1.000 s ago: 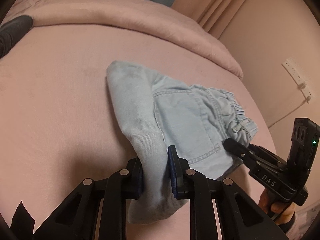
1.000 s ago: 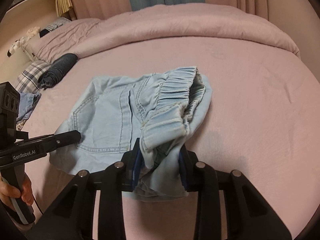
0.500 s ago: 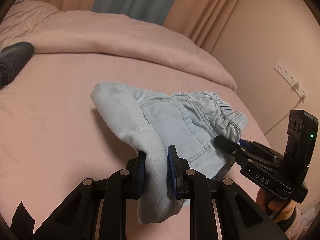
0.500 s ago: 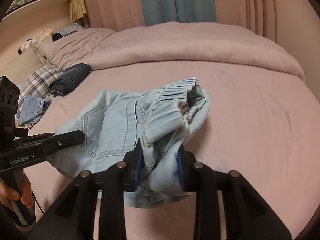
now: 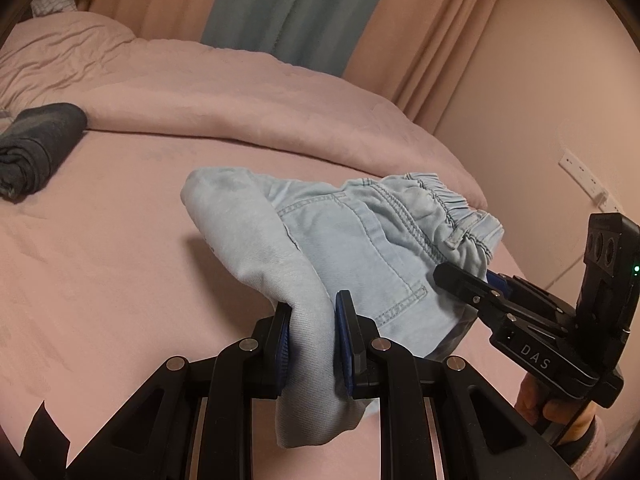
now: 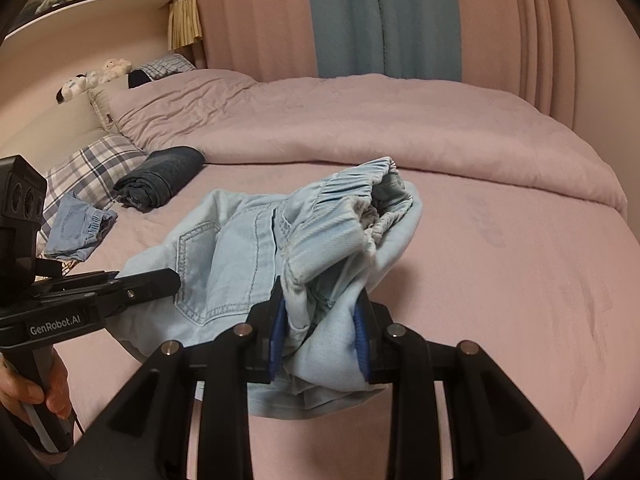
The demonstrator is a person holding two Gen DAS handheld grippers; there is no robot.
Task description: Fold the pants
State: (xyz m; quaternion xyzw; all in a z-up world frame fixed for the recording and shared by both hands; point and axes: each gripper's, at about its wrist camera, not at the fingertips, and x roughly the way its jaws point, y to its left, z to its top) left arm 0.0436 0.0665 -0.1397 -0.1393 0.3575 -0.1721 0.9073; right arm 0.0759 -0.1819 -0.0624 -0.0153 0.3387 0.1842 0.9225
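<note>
Pants held between both tools above the bed, part-folded

The light denim pants [image 5: 360,248] hang in a bundle over the pink bed [image 5: 120,260], lifted at their near edge and sagging away toward the far side. The left tool [image 5: 311,332] is clamped on the plain leg fabric at the left end; the right tool [image 6: 320,324] is clamped on the gathered elastic waistband at the right end. The bundle's long axis therefore runs left to right between the two tools, with the back pocket facing up in the middle. Both tools sit at about the same nearness to the cloth, so the coming lay-down likely turns on keeping them level and carrying the bundle forward. A dark rolled garment [image 6: 160,178] lies well apart at far left.
</note>
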